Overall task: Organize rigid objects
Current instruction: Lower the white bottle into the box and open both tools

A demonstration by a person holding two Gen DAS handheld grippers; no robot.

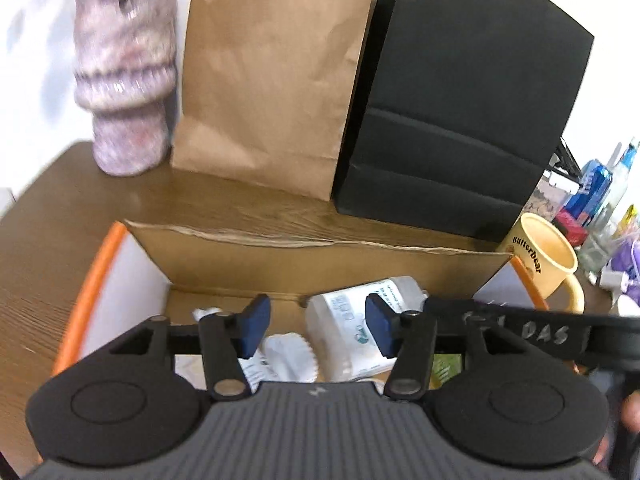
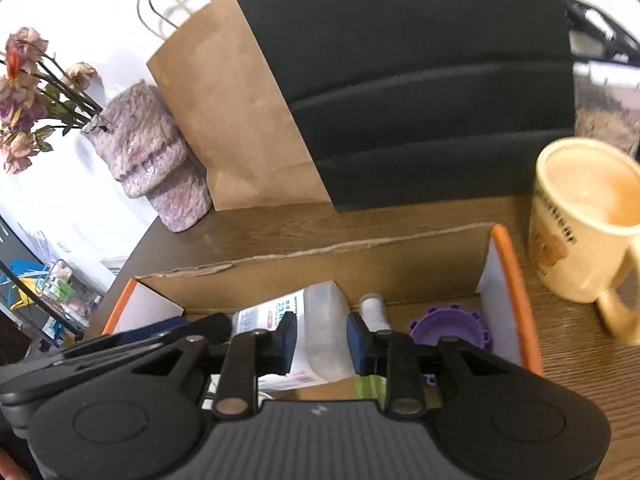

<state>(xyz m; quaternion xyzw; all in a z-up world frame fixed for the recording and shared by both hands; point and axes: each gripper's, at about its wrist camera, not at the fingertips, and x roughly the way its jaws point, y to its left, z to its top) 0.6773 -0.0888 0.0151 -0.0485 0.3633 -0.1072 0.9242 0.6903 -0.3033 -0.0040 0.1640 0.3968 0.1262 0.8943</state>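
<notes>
Bottle [image 2: 320,336] lies on its side in the box [image 1: 280,256], just ahead of both your grippers. Your left gripper [image 1: 318,328] stands apart with nothing between its pads, the bottle beyond them. Your right gripper [image 2: 322,338] is narrowly parted; whether its pads press the bottle I cannot tell. This looks like the drop-off or pick step at the box. Next, settle on one item and keep the two grippers from fouling. Right of the box stands a mug [image 2: 588,220]; farther off, two bags [image 1: 272,80] and a vase [image 1: 128,72].
</notes>
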